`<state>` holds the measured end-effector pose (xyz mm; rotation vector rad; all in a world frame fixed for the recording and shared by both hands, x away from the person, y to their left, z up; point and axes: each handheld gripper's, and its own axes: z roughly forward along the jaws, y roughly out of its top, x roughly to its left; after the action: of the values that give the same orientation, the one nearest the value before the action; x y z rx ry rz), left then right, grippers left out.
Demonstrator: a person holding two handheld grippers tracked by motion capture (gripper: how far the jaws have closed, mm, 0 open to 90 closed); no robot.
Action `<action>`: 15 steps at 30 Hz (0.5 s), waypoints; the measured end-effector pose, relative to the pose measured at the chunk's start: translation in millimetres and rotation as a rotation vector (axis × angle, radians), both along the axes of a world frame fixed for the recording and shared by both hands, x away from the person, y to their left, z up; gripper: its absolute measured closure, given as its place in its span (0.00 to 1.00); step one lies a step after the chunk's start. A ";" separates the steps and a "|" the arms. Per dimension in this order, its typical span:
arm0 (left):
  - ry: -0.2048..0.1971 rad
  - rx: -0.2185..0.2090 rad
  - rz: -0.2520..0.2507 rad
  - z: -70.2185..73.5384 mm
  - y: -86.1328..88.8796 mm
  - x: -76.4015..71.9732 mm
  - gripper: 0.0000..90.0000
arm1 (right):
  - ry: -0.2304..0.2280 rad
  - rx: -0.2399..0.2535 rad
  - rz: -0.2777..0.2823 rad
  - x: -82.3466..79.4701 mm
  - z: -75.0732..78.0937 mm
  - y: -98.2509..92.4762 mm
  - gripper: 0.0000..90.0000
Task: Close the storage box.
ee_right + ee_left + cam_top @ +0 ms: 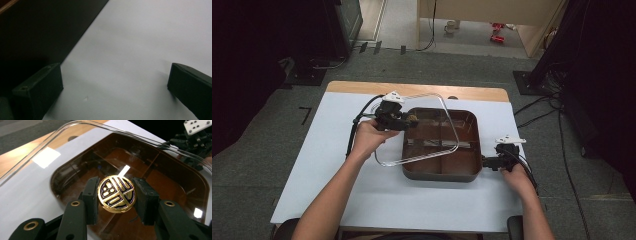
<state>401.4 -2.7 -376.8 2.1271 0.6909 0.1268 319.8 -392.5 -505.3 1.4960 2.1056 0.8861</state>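
The clear lid (422, 131) is held tilted over the left part of the brown compartment tray (464, 172), its gold knob (116, 194) pinched by the left hand-held gripper (116, 197). The right hand-held gripper (488, 163), jaws spread, is seen at the tray's right edge on the white table (327, 165).

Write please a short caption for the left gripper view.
Left claw shut on the gold knob of a clear lid, held over a brown divided tray.
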 end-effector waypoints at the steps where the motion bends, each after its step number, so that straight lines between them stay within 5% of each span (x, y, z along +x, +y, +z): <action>1: -0.002 -0.001 -0.009 -0.6 -3.8 -0.2 0.66 | 0.000 0.000 0.000 0.0 0.0 0.0 0.00; 5: -0.003 -0.005 -0.050 -3.1 -19.6 -1.3 0.66 | 0.000 0.000 0.000 0.0 0.0 0.0 0.00; 15: -0.035 0.077 -0.168 -15.4 -62.0 -4.7 0.66 | 0.000 0.000 0.000 0.0 0.0 0.0 0.00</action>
<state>396.8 -64.6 -392.2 2.2415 0.4916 0.1006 319.7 -392.5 -505.2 1.4956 2.1054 0.8863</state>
